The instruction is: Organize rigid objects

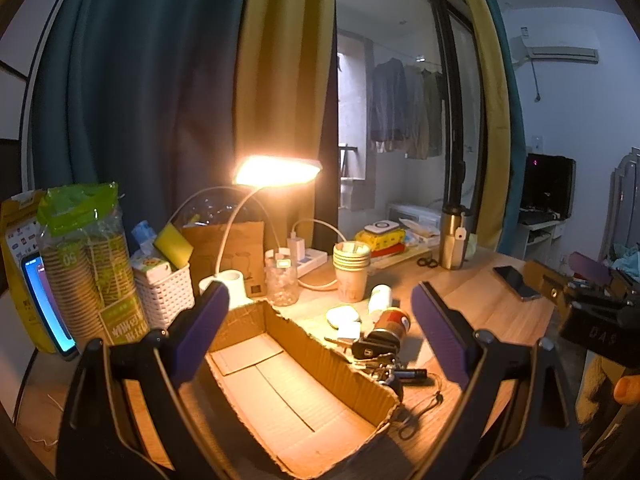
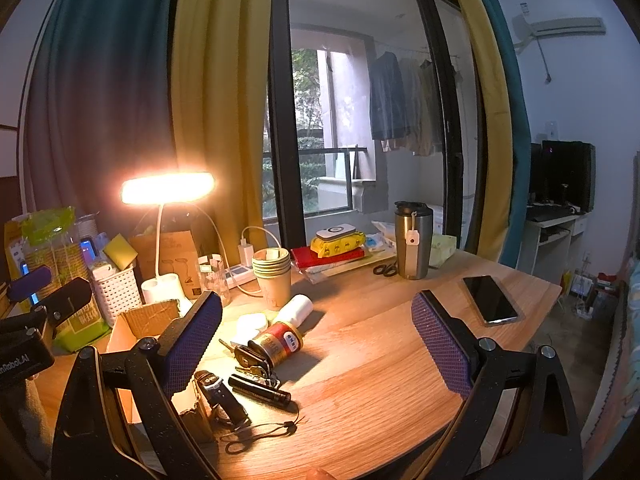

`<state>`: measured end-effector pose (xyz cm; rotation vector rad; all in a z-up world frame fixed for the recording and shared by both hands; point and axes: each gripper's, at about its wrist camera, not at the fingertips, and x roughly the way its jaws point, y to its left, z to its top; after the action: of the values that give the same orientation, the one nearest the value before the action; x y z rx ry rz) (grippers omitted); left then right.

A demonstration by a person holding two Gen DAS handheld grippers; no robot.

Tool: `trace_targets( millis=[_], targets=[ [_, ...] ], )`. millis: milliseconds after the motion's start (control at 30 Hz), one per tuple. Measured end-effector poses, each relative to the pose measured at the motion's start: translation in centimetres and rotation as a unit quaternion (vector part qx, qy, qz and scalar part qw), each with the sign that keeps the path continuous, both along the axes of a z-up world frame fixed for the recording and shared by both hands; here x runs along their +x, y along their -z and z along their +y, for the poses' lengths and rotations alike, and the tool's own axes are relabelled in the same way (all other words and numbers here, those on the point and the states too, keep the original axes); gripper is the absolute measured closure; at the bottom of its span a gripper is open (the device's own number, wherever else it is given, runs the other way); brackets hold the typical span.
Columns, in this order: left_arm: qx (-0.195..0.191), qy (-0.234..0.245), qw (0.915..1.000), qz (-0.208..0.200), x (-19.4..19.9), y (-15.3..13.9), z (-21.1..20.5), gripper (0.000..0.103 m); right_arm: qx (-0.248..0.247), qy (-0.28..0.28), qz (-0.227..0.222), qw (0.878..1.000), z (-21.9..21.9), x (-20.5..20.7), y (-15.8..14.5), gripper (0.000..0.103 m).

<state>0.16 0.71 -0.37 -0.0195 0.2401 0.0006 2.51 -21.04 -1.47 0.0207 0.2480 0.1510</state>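
Cardboard box (image 1: pixel 304 400) (empty) under left claw (image 1: pixel 320 328), spread wide; right claw (image 2: pixel 318 344) spread over keys (image 2: pixel 256 362)

A lived-in room at home

Clothes (image 2: pixel 404 100) hang on a balcony rail behind curtains (image 2: pixel 216 100); a wall air conditioner (image 2: pixel 560 26), a computer monitor (image 2: pixel 564 176) and a lit desk lamp (image 2: pixel 168 187) on a cluttered wooden bench (image 2: pixel 380 360).

One box (image 1: pixel 304 392), perhaps two bottles (image 2: pixel 295 309).
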Motion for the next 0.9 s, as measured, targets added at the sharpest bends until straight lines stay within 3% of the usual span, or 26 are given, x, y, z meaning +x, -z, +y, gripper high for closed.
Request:
trace_targets(
  millis=[900],
  targets=[
    [-0.006,0.001,1.0,0.004,-0.21,0.58,-0.08,0.01,-0.005,-0.004,0.01,1.0,0.35,-0.04,0.06,0.006]
  ],
)
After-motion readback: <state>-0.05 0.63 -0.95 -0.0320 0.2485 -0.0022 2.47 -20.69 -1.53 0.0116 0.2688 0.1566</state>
